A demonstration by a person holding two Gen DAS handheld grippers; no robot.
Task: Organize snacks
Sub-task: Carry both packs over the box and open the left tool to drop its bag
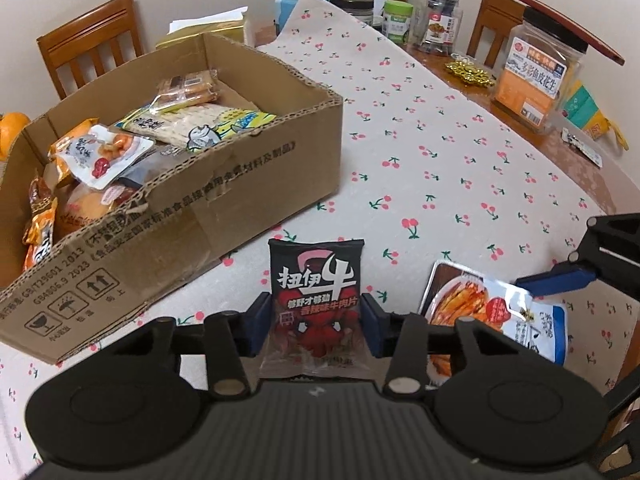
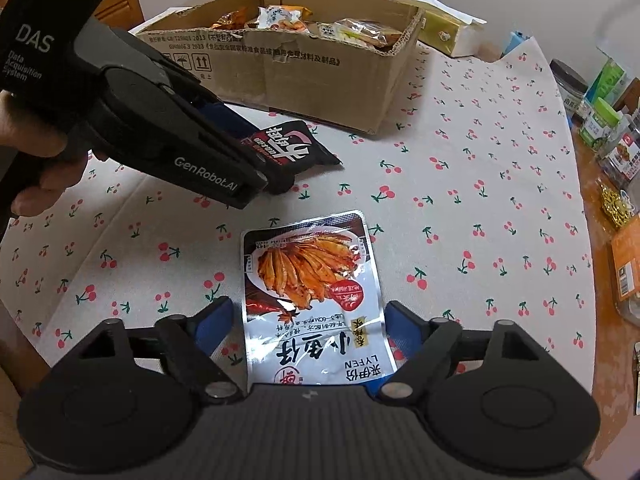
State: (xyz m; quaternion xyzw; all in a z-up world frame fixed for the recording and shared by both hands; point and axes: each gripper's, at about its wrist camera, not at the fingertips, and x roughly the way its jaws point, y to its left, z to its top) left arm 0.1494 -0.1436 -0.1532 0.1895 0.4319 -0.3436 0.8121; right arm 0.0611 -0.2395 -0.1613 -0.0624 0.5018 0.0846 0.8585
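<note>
Black packet [image 1: 316, 304] upright, lengthwise between left tongs [image 1: 316, 320].

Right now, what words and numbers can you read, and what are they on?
"DAS Data Acquisition System" and "GenRobot.AI": left gripper.
"扭伊牛" and "香辣味牛肉片": black packet.
"LYFEN 来伊份" and "小鱼仔": silver packet.
"2013", "2023" and a long Chinese line: box.
"多彩鱼皮花生": jar.
Other labels and the small print: too small or blurred.
</note>
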